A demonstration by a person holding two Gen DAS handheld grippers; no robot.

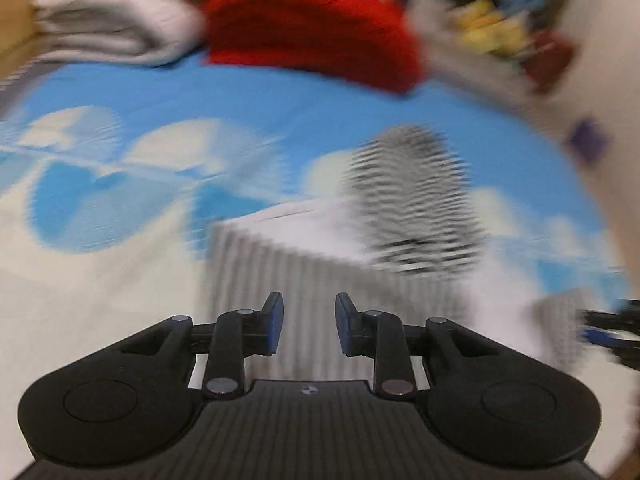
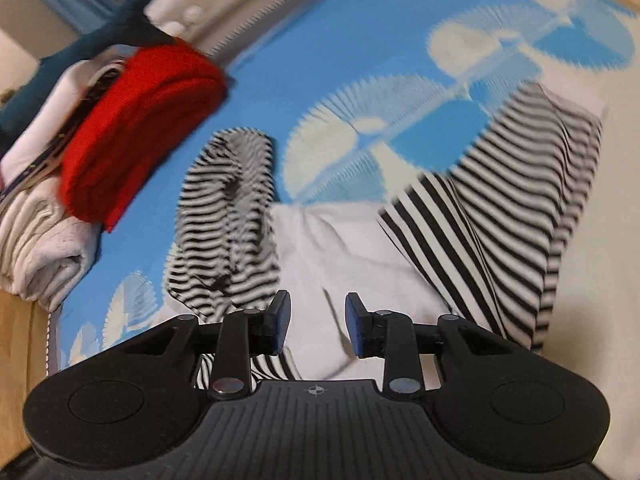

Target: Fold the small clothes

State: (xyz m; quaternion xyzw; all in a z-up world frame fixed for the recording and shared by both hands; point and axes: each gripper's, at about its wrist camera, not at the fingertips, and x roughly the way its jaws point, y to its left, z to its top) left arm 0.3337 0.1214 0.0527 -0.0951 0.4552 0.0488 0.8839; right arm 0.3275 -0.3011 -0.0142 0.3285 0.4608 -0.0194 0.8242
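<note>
A small top with black and white stripes (image 2: 500,200) lies on the bed, on a blue sheet with white clouds (image 2: 320,40). Its middle part is plain white (image 2: 340,248). One striped sleeve (image 2: 228,216) lies bunched up on the left side, and the other striped part spreads out flat on the right. Far to the left sits a pile of clothes that look folded, with a red one (image 2: 136,128) on top of pale ones (image 2: 44,240).

The right gripper (image 2: 318,320) hangs just above the near edge of the white part. Its jaws are a little apart and nothing is between them. The left gripper (image 1: 308,326) hangs over the same top, near its white part (image 1: 304,248). Its jaws are also a little apart and hold nothing. That picture is very blurry, so small things are hard to see.

The top looks light, soft and floppy. It will bend and sag when lifted and will not keep its shape. It should not slip much or break. A good place to grab looks like the edge of a sleeve or a corner of the hem, pinching only one layer, so the cloth can be pulled flat and laid over the middle
</note>
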